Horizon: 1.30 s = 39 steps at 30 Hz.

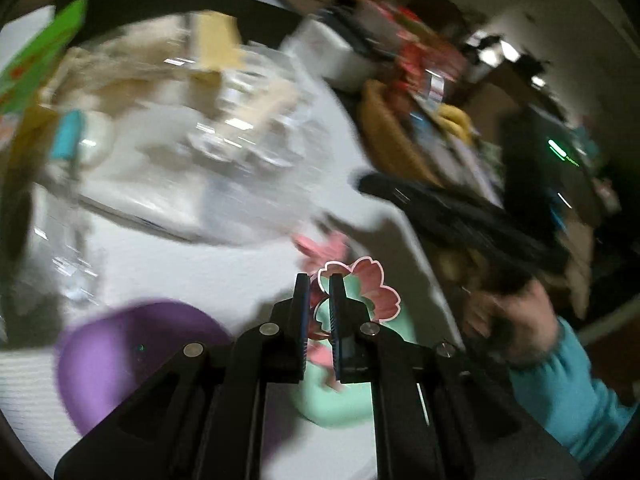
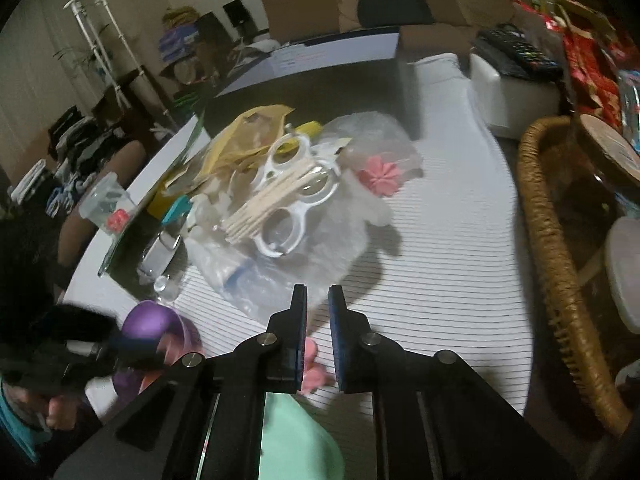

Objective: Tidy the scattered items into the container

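Left gripper is pinching a pink flower cutout between its nearly closed jaws, holding it above a mint-green container near the table's right edge. Right gripper is sitting with jaws nearly pressed together and nothing visibly gripped; a pink flower piece is lying just below them beside the mint-green container. Another pink flower is resting farther off on clear plastic wrap. A purple bowl is sitting to the left.
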Motion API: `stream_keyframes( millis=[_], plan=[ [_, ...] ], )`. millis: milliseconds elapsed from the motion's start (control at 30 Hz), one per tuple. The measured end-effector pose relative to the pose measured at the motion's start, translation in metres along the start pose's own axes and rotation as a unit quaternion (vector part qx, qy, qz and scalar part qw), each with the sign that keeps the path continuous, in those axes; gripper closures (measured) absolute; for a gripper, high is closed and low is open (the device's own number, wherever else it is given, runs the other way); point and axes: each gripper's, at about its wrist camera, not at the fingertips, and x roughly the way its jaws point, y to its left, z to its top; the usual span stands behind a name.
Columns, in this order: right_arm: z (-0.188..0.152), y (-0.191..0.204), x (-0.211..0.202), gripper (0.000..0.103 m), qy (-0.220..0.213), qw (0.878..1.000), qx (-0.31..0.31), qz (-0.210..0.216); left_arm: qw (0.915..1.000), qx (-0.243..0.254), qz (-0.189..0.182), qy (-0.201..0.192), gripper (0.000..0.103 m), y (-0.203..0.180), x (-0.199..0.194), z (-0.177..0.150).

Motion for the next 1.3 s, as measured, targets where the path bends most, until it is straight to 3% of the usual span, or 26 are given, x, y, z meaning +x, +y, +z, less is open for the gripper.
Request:
stream_keyframes(
  millis=[100, 200, 233, 433, 633, 700, 733, 767, 900, 1067, 1300],
  plan=[
    [-0.001, 0.004, 0.0, 0.084, 0.008, 1.0, -0.022, -0.01, 0.999, 0.032, -0.008, 0.03, 0.094, -0.018, 0.015, -0.011],
    [-0.005, 0.005, 0.008, 0.051, 0.031, 0.999, -0.026, -0.011, 0.9959, 0.064, 0.003, 0.064, 0.094, -0.034, 0.036, -0.019],
    [-0.008, 0.004, 0.011, 0.046, 0.039, 0.999, -0.025, -0.007, 0.9951, 0.071, 0.01, 0.068, 0.092, -0.039, 0.04, -0.02],
    [-0.018, 0.003, 0.027, 0.046, 0.08, 0.996, -0.017, 0.021, 0.9969, 0.061, 0.028, 0.043, 0.065, -0.032, 0.026, -0.012],
    [-0.028, 0.008, 0.037, 0.046, 0.105, 0.993, -0.025, 0.039, 0.9982, -0.008, 0.057, -0.018, 0.064, 0.019, -0.015, 0.008],
    [-0.031, 0.005, 0.041, 0.053, 0.112, 0.993, -0.02, 0.039, 0.9964, -0.045, 0.065, -0.029, 0.064, 0.042, -0.022, 0.01],
    [-0.033, 0.002, 0.043, 0.07, 0.117, 0.992, -0.009, 0.051, 0.9958, -0.055, 0.066, -0.031, 0.064, 0.051, -0.023, 0.011],
    [-0.034, -0.001, 0.044, 0.076, 0.117, 0.991, 0.004, 0.063, 0.9954, -0.06, 0.068, -0.031, 0.064, 0.056, -0.023, 0.011],
    [-0.034, -0.007, 0.043, 0.093, 0.107, 0.99, 0.036, 0.082, 0.9963, -0.044, 0.073, -0.017, 0.064, 0.046, -0.008, 0.012],
    [-0.026, -0.007, 0.025, 0.096, 0.074, 0.994, 0.035, 0.076, 0.9976, 0.006, 0.07, 0.0, 0.064, 0.02, 0.01, 0.005],
    [-0.019, -0.017, -0.003, 0.097, 0.045, 0.995, 0.048, 0.081, 0.9961, 0.016, 0.085, 0.015, 0.061, 0.017, 0.017, 0.002]
  ],
)
